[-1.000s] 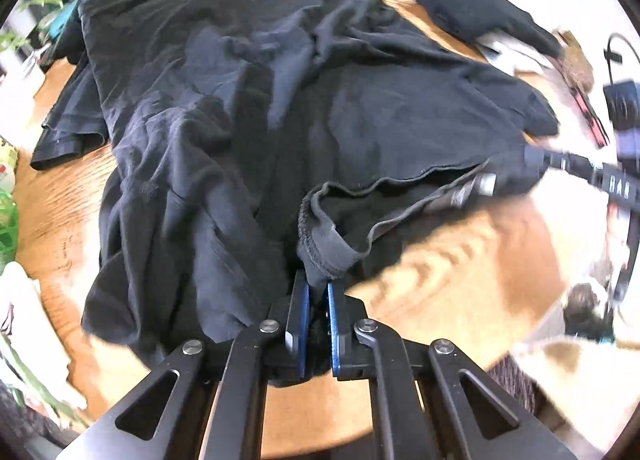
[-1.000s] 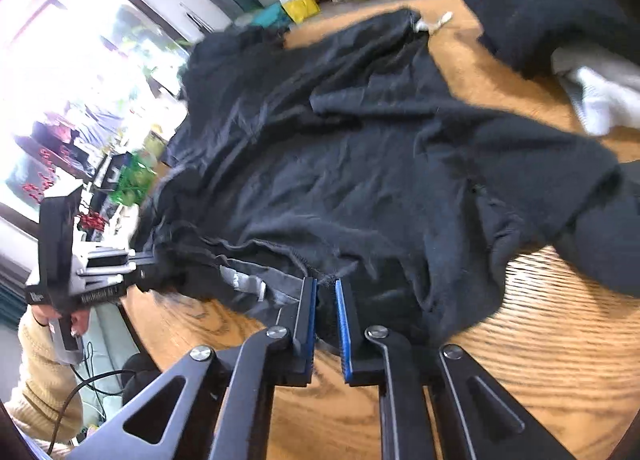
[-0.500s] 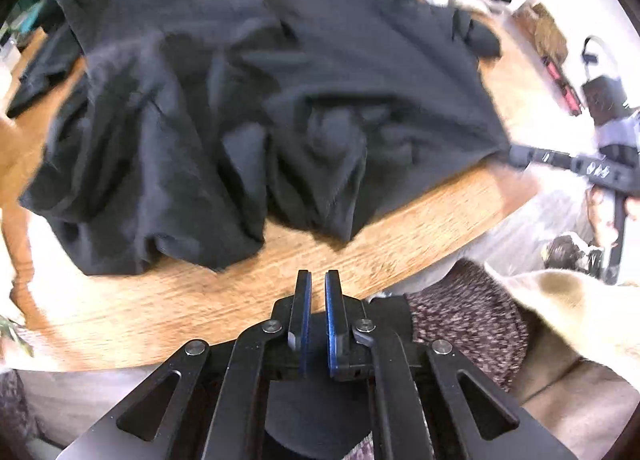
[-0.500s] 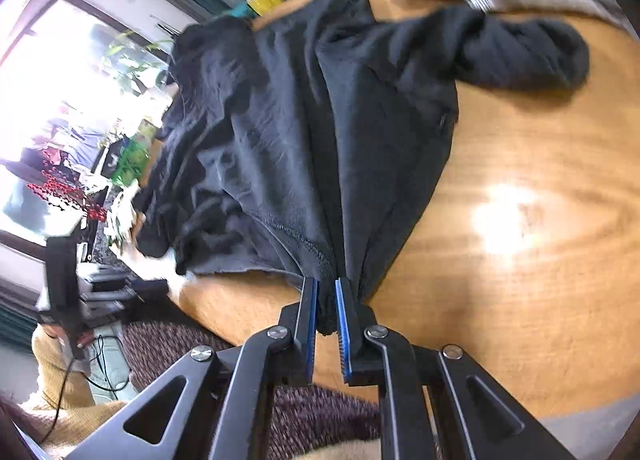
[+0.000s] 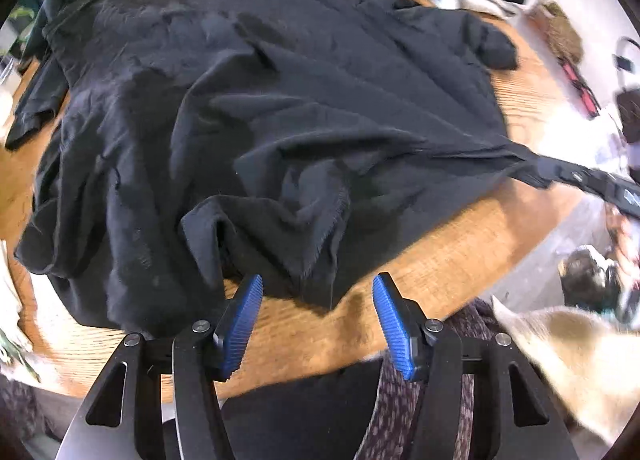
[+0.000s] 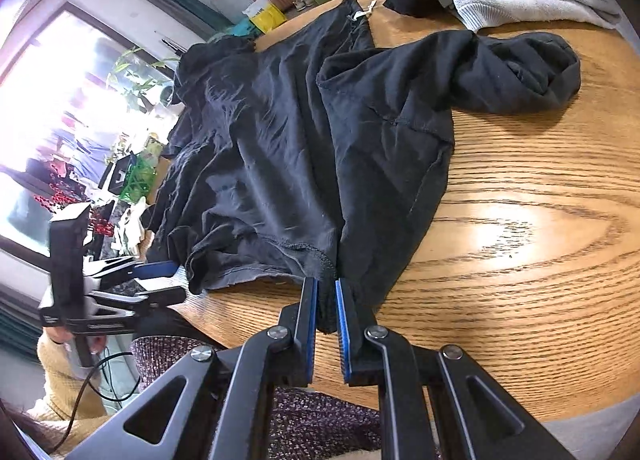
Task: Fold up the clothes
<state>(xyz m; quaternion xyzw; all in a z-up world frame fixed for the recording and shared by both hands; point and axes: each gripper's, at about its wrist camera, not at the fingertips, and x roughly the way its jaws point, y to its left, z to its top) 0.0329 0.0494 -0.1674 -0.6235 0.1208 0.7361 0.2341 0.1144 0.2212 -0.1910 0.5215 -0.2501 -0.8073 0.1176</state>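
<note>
Your black cotton shirt (image 5: 280, 120) lies rumpled on the oak-grained round table (image 6: 540, 240). Your right gripper (image 6: 326, 304) pinches its stitched hem. Your left gripper (image 5: 316, 316) has just been opening, ribbed blue pads (image 5: 242, 324) empty, cloth just beyond them.
</note>
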